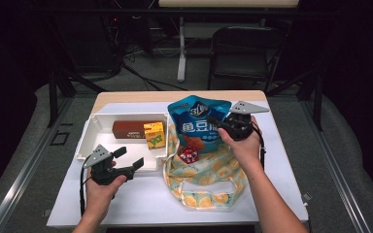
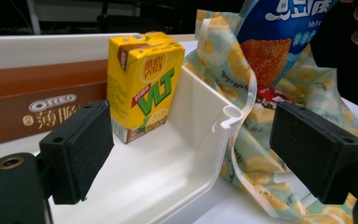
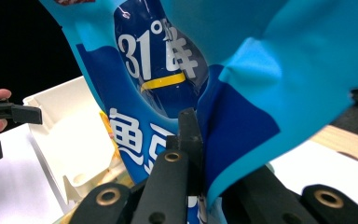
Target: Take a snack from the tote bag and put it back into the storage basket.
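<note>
High cam overlooks table [image 1: 126, 204]; claw cams close, sharing white bin [image 2: 200, 154].

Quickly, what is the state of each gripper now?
Left gripper: open, holding nothing, at the white bin.
Right gripper: closed on the blue snack bag.

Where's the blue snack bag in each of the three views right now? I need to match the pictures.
High view: blue snack bag at centre, above the patterned tote bag, pinched by the right gripper.
Left gripper view: top right, behind the tote.
Right gripper view: across the centre and right, clamped between the jaws.
Shared landmark: the white tray.
</note>
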The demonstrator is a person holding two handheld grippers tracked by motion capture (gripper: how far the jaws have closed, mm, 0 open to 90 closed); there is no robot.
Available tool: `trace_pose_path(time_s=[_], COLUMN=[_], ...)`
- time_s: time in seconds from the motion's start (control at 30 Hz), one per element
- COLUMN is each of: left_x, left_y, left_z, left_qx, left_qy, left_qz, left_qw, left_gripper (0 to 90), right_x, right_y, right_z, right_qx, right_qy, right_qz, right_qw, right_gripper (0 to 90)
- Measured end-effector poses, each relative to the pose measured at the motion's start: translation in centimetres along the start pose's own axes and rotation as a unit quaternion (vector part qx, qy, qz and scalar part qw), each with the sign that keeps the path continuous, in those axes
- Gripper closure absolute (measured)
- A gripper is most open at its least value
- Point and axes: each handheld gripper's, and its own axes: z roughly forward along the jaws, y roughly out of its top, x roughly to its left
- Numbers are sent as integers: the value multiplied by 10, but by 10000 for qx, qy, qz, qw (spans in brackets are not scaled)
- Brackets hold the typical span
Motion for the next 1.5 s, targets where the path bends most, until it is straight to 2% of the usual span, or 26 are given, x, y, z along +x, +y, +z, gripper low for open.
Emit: trace_pose_path(time_s=[0.17, 0.43, 0.67, 0.87, 1.2, 1.5], left_x=[-5, -14, -24, -33, -44, -57], left_y=[7, 19, 38, 54, 66, 80], left_z=[4, 12, 22, 30, 38, 44], left_qx=[-66, -139, -201, -335, -399, -503], left_qy=[-29, -151, -329, -499, -677, -859], left_qz=[82, 192, 341, 410, 474, 567], left_qw=[9999, 9996, 9987, 9973, 9958, 9934], left_gripper=[147, 158, 196, 236, 291, 337], right_x=[2, 7, 12, 14, 22, 30], right_y=[8, 20, 31, 33, 33, 30], right_z=[-9, -19, -30, -38, -50, -53], right_qx=[-128, -246, -374, -461, -530, -552], right_qy=[-41, -64, -107, -160, -144, -107], right_qz=[128, 94, 79, 130, 151, 200], right_qw=[9998, 9996, 9992, 9987, 9984, 9982], right_gripper=[897, 897, 898, 898, 898, 898])
